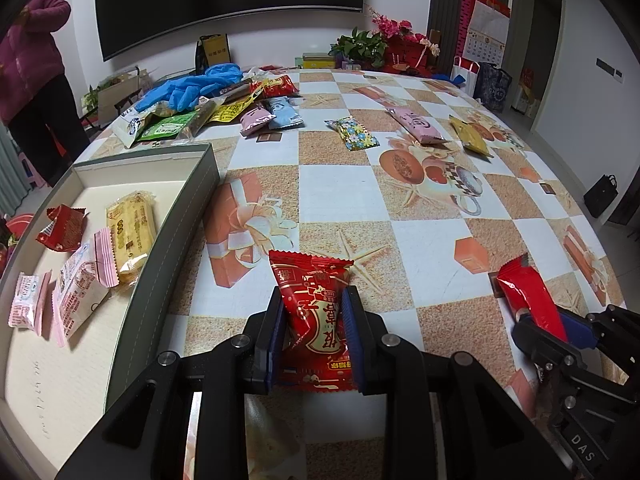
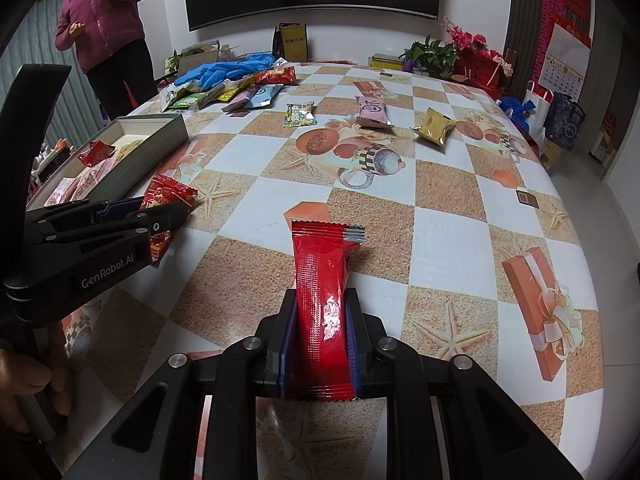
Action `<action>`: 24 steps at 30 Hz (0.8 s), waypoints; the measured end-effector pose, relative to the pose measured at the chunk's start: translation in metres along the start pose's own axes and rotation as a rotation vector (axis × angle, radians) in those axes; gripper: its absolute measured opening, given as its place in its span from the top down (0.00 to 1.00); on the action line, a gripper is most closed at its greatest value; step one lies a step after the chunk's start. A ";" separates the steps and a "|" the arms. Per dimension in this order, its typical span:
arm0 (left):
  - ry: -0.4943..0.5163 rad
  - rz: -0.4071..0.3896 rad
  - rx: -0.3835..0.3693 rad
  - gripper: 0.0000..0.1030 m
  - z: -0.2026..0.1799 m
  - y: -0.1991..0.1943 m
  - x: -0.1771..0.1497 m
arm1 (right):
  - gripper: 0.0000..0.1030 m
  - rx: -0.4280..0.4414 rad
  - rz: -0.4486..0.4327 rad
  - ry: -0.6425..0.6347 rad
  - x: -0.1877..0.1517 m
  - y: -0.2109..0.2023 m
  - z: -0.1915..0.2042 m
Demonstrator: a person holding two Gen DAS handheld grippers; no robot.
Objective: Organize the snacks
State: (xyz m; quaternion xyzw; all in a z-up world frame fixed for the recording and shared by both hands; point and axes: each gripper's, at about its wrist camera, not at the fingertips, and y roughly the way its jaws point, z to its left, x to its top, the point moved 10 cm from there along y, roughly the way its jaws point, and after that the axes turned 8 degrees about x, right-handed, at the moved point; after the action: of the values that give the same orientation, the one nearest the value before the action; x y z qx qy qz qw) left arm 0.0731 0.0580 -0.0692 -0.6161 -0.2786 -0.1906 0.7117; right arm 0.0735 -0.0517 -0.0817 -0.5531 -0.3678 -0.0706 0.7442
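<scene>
My left gripper (image 1: pixel 315 294) is shut on a red snack packet with gold print (image 1: pixel 310 272), held just above the checked tablecloth; it also shows in the right wrist view, left gripper (image 2: pixel 168 210) and packet (image 2: pixel 168 194). My right gripper (image 2: pixel 321 294) is shut on a long red stick packet (image 2: pixel 320 256), which sticks out forward past the fingers. In the left wrist view the right gripper (image 1: pixel 544 320) and its stick packet (image 1: pixel 524 292) show at the right. A grey open box (image 1: pixel 176 216) to the left holds a red packet (image 1: pixel 62 228), a yellow packet (image 1: pixel 130 232) and pink packets (image 1: pixel 80 288).
Loose on the table farther out lie a floral packet (image 1: pixel 352 133), a pink packet (image 1: pixel 418 124) and a gold packet (image 1: pixel 470 138). A pile of snacks with blue gloves (image 1: pixel 192 84) sits at the far left. A person (image 1: pixel 32 80) stands beyond the box; plants (image 1: pixel 384 44) line the far edge.
</scene>
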 end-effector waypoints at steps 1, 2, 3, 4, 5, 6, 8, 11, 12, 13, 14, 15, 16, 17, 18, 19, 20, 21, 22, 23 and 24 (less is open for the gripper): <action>-0.001 0.001 -0.003 0.71 0.000 0.000 0.000 | 0.79 -0.004 0.001 -0.003 0.000 0.000 0.000; -0.002 0.001 -0.005 0.71 0.000 0.000 0.000 | 0.79 -0.008 0.001 -0.007 0.000 0.000 0.000; -0.001 0.001 -0.004 0.71 -0.001 0.000 0.000 | 0.79 -0.011 0.002 -0.009 0.000 0.000 -0.001; 0.001 0.000 -0.002 0.71 0.000 0.000 0.000 | 0.79 -0.010 0.002 -0.009 0.000 0.000 -0.001; 0.004 0.000 0.002 0.71 -0.001 0.000 0.000 | 0.79 -0.008 0.002 -0.007 0.000 0.000 -0.001; 0.006 -0.001 0.003 0.71 0.000 0.000 0.000 | 0.79 -0.007 0.002 -0.006 0.000 0.000 0.000; 0.005 -0.001 0.001 0.71 0.000 0.000 0.000 | 0.79 -0.009 0.002 -0.007 0.000 0.000 0.000; 0.002 0.000 -0.004 0.71 -0.001 0.000 0.000 | 0.79 -0.010 0.002 -0.009 0.000 0.000 0.000; 0.003 0.000 -0.003 0.71 0.000 0.000 0.000 | 0.79 -0.012 0.002 -0.010 0.000 0.000 0.000; 0.003 -0.001 -0.003 0.71 0.000 0.000 0.000 | 0.79 -0.012 0.003 -0.010 0.000 0.000 -0.001; 0.002 -0.001 -0.003 0.71 0.000 0.000 0.000 | 0.79 -0.012 0.003 -0.010 0.000 0.000 -0.001; 0.002 0.000 -0.004 0.71 0.000 0.000 0.000 | 0.79 -0.012 0.003 -0.011 0.000 0.000 -0.001; 0.002 0.000 -0.004 0.71 -0.001 0.000 0.001 | 0.79 -0.014 0.003 -0.012 0.000 0.000 0.000; 0.003 -0.001 -0.002 0.71 0.000 0.000 0.000 | 0.79 -0.014 0.003 -0.012 0.000 0.000 -0.001; 0.005 -0.001 0.000 0.71 0.000 0.000 0.000 | 0.79 -0.011 0.002 -0.009 0.000 0.000 -0.001; 0.008 -0.002 0.004 0.71 0.000 0.000 0.000 | 0.79 -0.011 0.002 -0.009 0.000 0.000 -0.001; 0.011 -0.002 0.006 0.71 0.000 0.000 0.000 | 0.79 -0.011 0.002 -0.009 0.000 0.000 0.000; 0.010 -0.002 0.005 0.71 0.001 0.000 0.000 | 0.79 -0.010 0.002 -0.009 0.000 0.000 0.000; 0.010 -0.002 0.004 0.71 0.000 0.000 0.000 | 0.79 -0.010 0.002 -0.009 0.000 0.000 0.000; 0.010 -0.002 0.004 0.71 0.000 0.000 0.000 | 0.79 -0.010 0.002 -0.009 0.000 0.000 0.000; 0.011 -0.002 0.005 0.71 0.000 0.000 0.000 | 0.79 -0.011 0.003 -0.010 0.000 0.000 0.000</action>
State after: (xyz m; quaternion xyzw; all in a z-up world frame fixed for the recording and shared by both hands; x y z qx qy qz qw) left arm 0.0732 0.0581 -0.0691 -0.6130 -0.2760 -0.1939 0.7145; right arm 0.0736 -0.0520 -0.0820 -0.5582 -0.3704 -0.0690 0.7392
